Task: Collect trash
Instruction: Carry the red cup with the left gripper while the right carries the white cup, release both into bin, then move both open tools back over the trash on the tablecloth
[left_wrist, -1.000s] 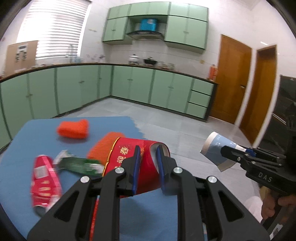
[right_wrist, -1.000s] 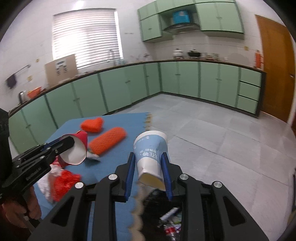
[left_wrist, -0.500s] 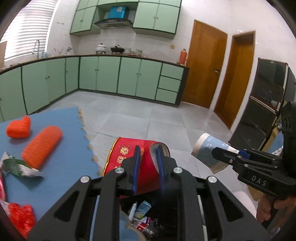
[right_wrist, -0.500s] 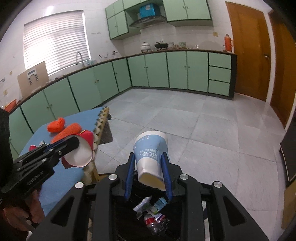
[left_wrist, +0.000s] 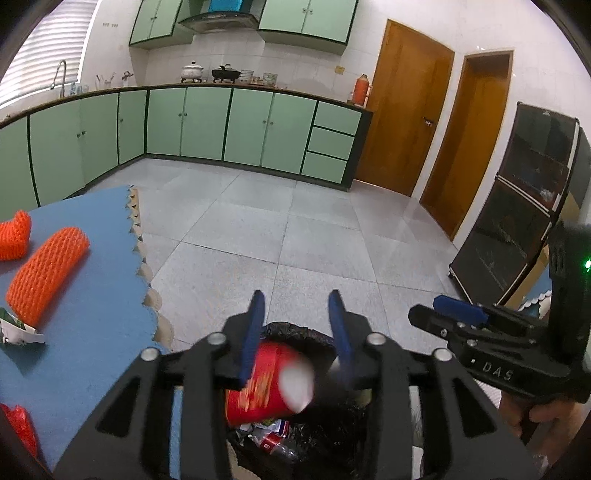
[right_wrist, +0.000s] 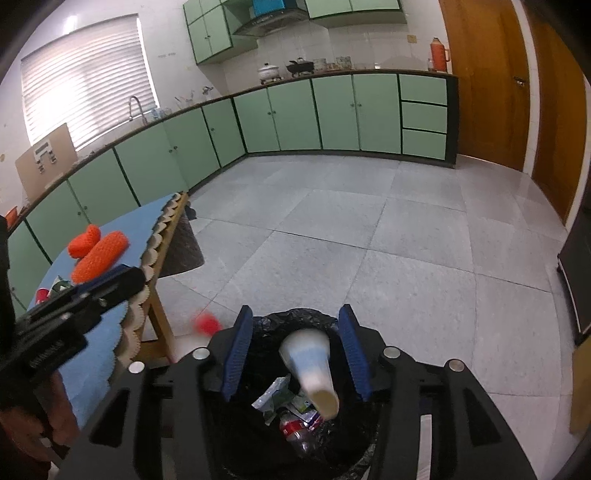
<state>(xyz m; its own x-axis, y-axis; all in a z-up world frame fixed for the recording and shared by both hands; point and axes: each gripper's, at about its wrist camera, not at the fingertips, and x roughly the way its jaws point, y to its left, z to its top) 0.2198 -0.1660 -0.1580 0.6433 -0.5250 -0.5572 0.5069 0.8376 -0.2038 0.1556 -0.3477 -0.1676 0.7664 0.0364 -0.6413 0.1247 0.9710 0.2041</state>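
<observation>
Here, both grippers' jaws are opening — the left gripper (left_wrist: 297, 325) is dropping a red cup (left_wrist: 267, 384) and the right gripper (right_wrist: 295, 354) a white cup (right_wrist: 310, 369) into the black-lined bin (right_wrist: 295, 317) at lower centre — while orange net sleeves (left_wrist: 46, 275) and wrappers (left_wrist: 16, 330) are still lying on the blue table (left_wrist: 92, 332) at left.

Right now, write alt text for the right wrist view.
A white-and-blue paper cup falls, blurred, between the opening right gripper pads into a black-lined trash bin of wrappers. At left, the left gripper reaches past a blue table with orange mesh sleeves; green kitchen cabinets stand behind.

"das" is printed on the right claw (left_wrist: 458, 314)
</observation>
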